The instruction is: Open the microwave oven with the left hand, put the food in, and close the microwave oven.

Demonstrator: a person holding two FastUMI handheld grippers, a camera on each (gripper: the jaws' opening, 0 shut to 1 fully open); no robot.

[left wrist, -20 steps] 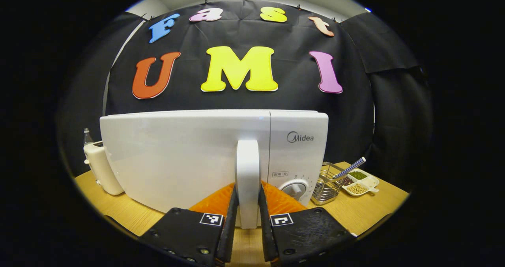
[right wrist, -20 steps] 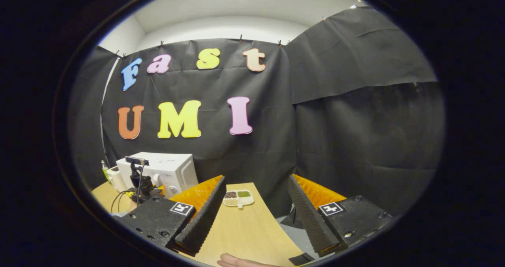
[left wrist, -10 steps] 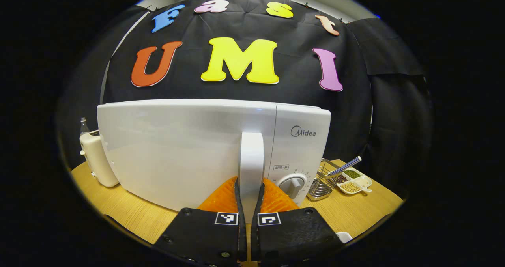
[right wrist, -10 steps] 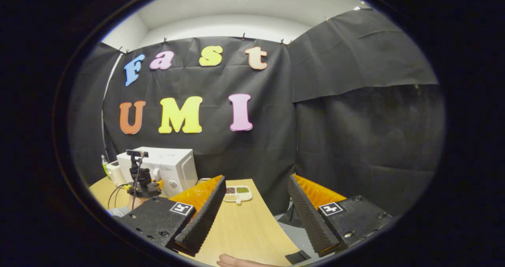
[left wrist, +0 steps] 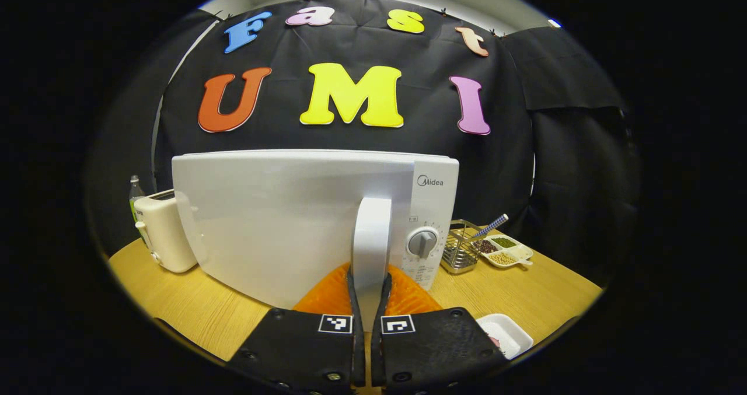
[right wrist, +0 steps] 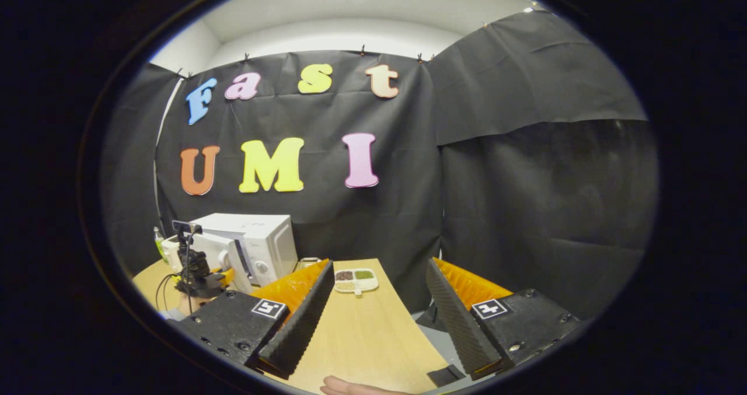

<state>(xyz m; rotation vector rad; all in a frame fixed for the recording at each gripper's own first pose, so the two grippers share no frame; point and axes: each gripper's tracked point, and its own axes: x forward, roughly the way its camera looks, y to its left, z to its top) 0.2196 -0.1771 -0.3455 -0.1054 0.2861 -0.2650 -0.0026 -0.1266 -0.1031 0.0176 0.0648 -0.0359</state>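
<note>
In the left gripper view the left gripper (left wrist: pixel 369 301) has its two fingers closed tight on the white vertical door handle (left wrist: pixel 371 237) of the microwave oven (left wrist: pixel 435 208), one finger pressing each side of it. The door (left wrist: pixel 280 220) stands swung partly out from the oven body, so its wide white face fills the middle of that view and the control panel with its grey dial (left wrist: pixel 422 242) sits a little behind its right edge. A cream toaster (left wrist: pixel 165 231) stands on the wooden table (left wrist: pixel 525 293) just left of the door, with a bottle behind it. To the right of the oven are a wire basket (left wrist: pixel 460 254) and, touching it, a white divided dish of beans (left wrist: pixel 505 251). A white tray (left wrist: pixel 506 335) lies at the near right edge beside the gripper; it seems to hold the food, though the contents are too cut off to tell. In the right gripper view the right gripper (right wrist: pixel 379 319) hovers wide open and holding nothing above the table edge, well apart from the oven, where the left gripper (right wrist: pixel 201 275) is seen at the part-open door
</note>
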